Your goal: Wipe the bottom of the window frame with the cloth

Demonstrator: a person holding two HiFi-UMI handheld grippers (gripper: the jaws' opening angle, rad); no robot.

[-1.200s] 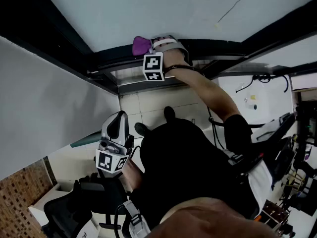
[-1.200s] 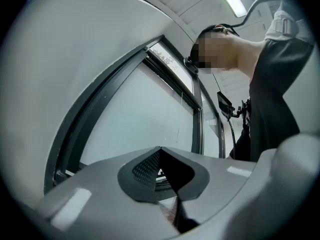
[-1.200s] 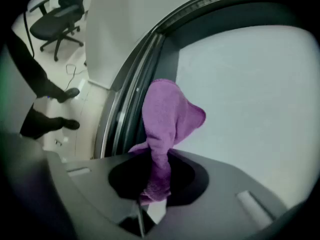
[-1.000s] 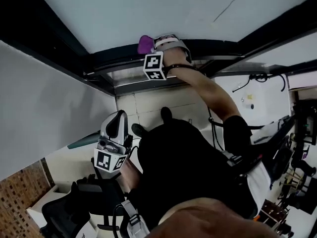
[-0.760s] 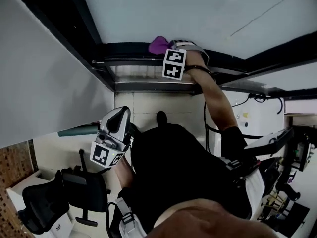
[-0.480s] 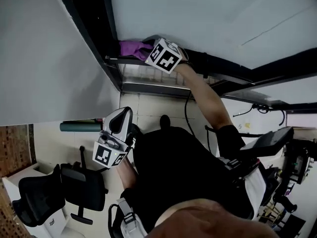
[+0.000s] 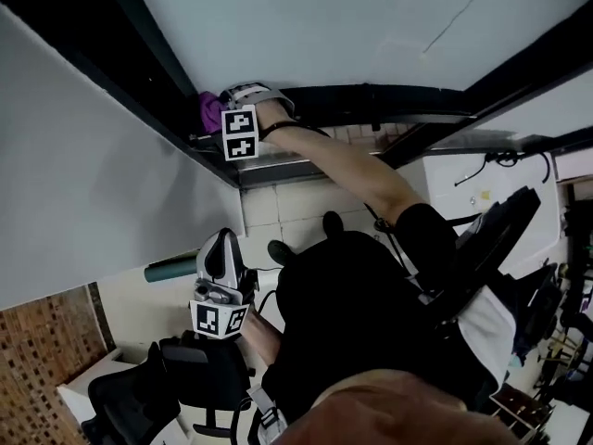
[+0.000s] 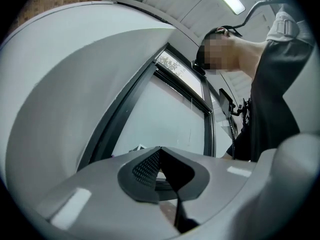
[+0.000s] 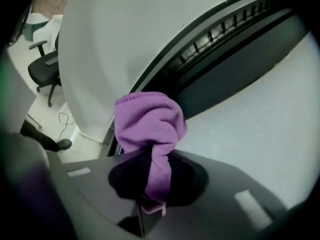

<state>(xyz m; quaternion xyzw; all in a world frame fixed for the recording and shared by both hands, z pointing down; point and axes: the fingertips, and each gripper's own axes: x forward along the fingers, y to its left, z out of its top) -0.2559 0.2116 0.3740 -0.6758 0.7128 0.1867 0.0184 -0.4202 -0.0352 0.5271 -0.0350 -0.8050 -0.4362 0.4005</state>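
Observation:
A purple cloth [image 9: 149,129] is bunched between the jaws of my right gripper [image 9: 156,176], which is shut on it. In the head view that right gripper [image 7: 222,109] reaches up to the black bottom rail of the window frame [image 7: 371,95], with the cloth [image 7: 209,111] pressed into the frame's left corner. The frame's dark slotted track [image 9: 225,44] runs up to the right in the right gripper view. My left gripper [image 7: 219,248] hangs low by my side, away from the window. Its jaws [image 8: 162,171] are shut with nothing in them.
A white wall panel [image 7: 83,174] borders the window on the left. Black office chairs [image 7: 157,387] stand on the tiled floor below. Desks, cables and equipment [image 7: 537,276] crowd the right side. A dark green tube [image 7: 171,269] lies on the floor near the wall.
My right gripper has slid the cloth leftward along the bottom rail into the left corner. The head view swung about. The left gripper stayed low.

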